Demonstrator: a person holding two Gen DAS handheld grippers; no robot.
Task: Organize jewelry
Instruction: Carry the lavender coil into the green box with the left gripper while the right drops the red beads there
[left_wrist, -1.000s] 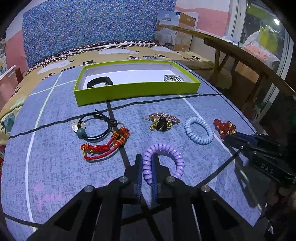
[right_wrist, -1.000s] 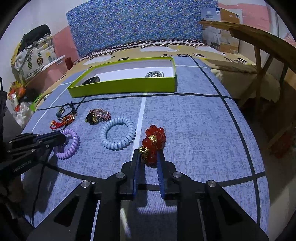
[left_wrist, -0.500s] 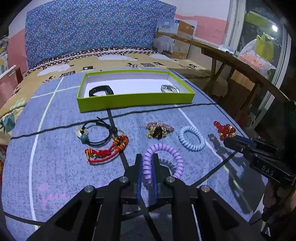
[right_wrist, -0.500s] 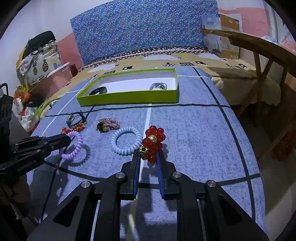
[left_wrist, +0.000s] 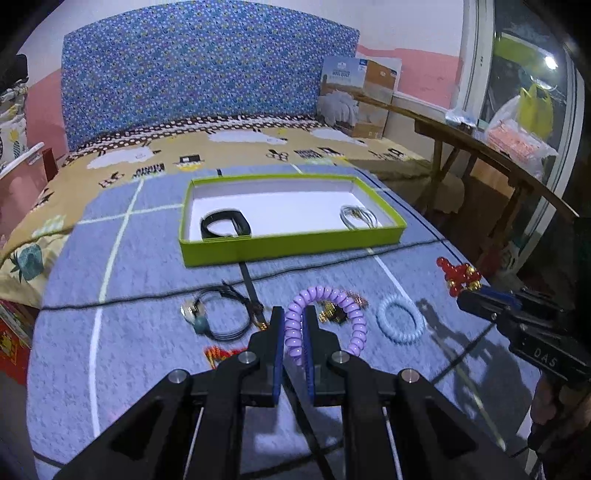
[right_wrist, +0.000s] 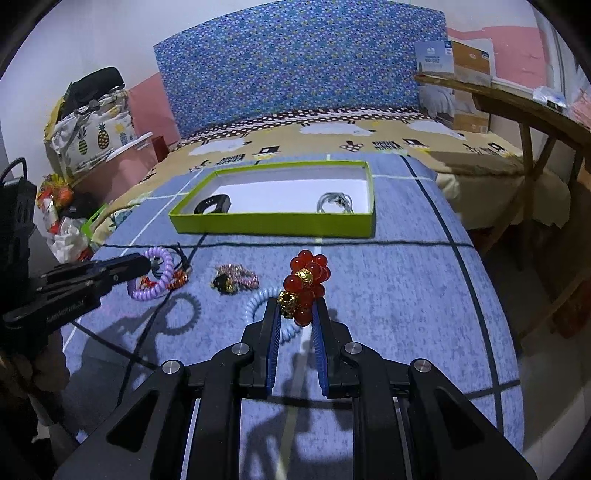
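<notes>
My left gripper (left_wrist: 294, 317) is shut on a purple coil bracelet (left_wrist: 345, 308), held above the blue cloth; the same gripper (right_wrist: 146, 264) and coil (right_wrist: 162, 284) show at the left of the right wrist view. My right gripper (right_wrist: 295, 308) is shut on a red bead bracelet (right_wrist: 308, 278) with gold beads, also lifted; it appears at the right of the left wrist view as gripper (left_wrist: 461, 293) and beads (left_wrist: 458, 275). Farther back lies the green box (left_wrist: 295, 247) (right_wrist: 273, 225), holding a black band (left_wrist: 225, 225) and a silver chain (left_wrist: 356, 218).
On the cloth lie a pale blue coil bracelet (left_wrist: 400, 323), a pink and gold beaded piece (right_wrist: 234, 278), a black cord bracelet (left_wrist: 221, 317) and a red knotted cord (left_wrist: 221, 352). A wooden table (left_wrist: 491, 155) stands right; the bed edge drops off on both sides.
Both grippers have risen with their bracelets clear of the cloth, and the view has tilted up toward the green box. The grips have not changed.
</notes>
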